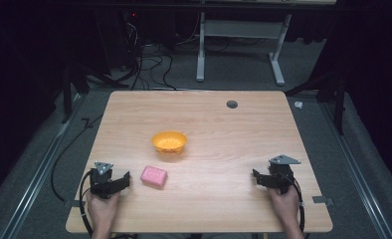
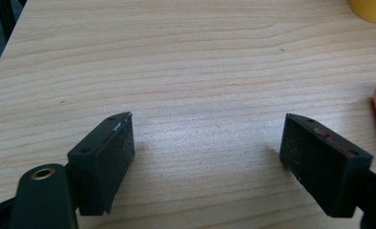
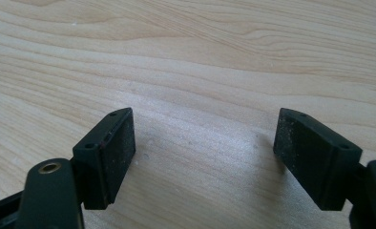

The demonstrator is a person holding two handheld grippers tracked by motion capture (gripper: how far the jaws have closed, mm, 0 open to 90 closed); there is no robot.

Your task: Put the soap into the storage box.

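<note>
No writing is legible; both the left tool (image 1: 126,179) and right tool (image 1: 256,176) gape empty over the bench (image 1: 224,134), the pink soap bar (image 1: 153,176) just right of the left one.

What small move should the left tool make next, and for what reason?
Probably slide the left tool sideways toward the pink soap. Its jaws stand open with nothing between them, and the soap lies just beside it on the table, apart from the orange bowl.
</note>
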